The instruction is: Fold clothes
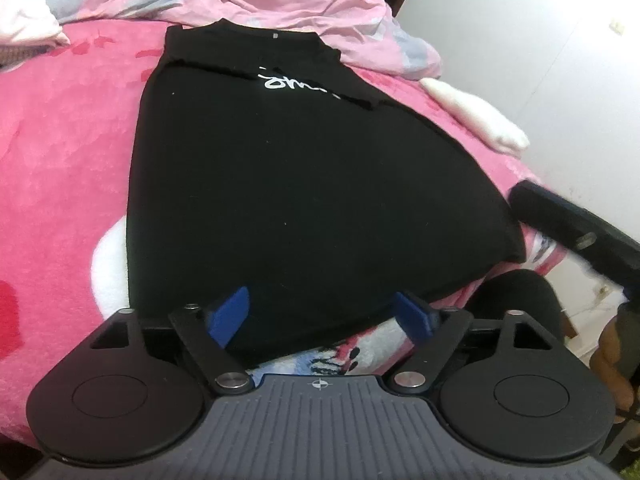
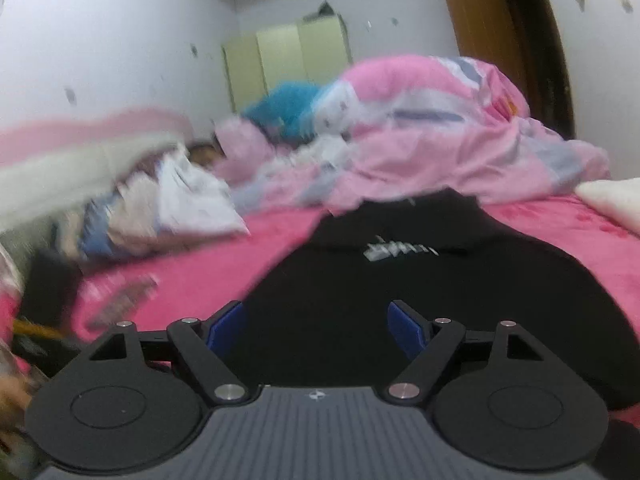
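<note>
Black T-shirt (image 1: 280, 184) lies spread flat on the pink blanket (image 1: 68, 128), sides apparently already turned in, likely so its near hem can be lifted toward the collar. Left gripper (image 1: 324, 316) has its jaws wide apart with the hem lying between and just ahead of them. Right gripper (image 2: 316, 326) is likewise spread, holding nothing, the shirt's near part filling the gap; that view is blurred.
</note>
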{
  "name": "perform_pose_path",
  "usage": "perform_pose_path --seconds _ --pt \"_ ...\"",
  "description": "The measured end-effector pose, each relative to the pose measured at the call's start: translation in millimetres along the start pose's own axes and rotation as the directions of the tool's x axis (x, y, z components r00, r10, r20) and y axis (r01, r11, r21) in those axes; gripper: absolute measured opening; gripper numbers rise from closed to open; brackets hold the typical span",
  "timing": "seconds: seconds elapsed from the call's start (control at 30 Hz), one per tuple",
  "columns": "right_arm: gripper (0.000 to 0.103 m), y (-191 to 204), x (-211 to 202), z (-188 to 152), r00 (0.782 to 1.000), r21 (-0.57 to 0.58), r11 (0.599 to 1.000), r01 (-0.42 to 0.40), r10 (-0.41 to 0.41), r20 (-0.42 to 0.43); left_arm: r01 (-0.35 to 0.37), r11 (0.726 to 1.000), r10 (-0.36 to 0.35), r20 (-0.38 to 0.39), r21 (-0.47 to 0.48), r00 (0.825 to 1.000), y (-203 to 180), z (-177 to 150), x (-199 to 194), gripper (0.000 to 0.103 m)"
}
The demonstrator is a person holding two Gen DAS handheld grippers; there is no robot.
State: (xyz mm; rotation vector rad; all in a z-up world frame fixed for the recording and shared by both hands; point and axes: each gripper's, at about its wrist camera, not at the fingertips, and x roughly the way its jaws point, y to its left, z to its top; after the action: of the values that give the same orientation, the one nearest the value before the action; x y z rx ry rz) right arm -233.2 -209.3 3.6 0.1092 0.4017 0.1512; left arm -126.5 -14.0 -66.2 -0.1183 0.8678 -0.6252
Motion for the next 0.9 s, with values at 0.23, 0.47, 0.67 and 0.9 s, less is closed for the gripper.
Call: perform_pose_path --seconds 0.23,0.47,0.67,0.9 --pt "0.059 -2.1 11.3 -19.0 0.988 -0.042 0.993 0.11 -0.114 -0.106 -0.111 0.993 0.112 -0.02 0.037 0.994 -16.9 0.0 2.9 0.098" --pt "0.038 -12.1 21.5 -23.8 0.983 -0.049 0.99 0.134 -0.139 -0.119 -0.202 0.979 0.202 0.006 0.025 0.979 -20.3 -0.8 -10.6 0.101" --pt "0.022 -15.9 47.7 -33.1 0.978 -0.016 0.994 0.11 -0.111 -0.176 -0.316 0.949 0.316 -0.01 0.001 0.949 -17.3 -2.6 -6.9 0.101" --pt "0.022 -8.1 54.8 -51.4 0.97 -0.065 0.99 0.123 -0.134 -0.202 -0.379 0.925 0.38 -0.016 0.032 0.925 -18.8 -9.3 3.7 0.103"
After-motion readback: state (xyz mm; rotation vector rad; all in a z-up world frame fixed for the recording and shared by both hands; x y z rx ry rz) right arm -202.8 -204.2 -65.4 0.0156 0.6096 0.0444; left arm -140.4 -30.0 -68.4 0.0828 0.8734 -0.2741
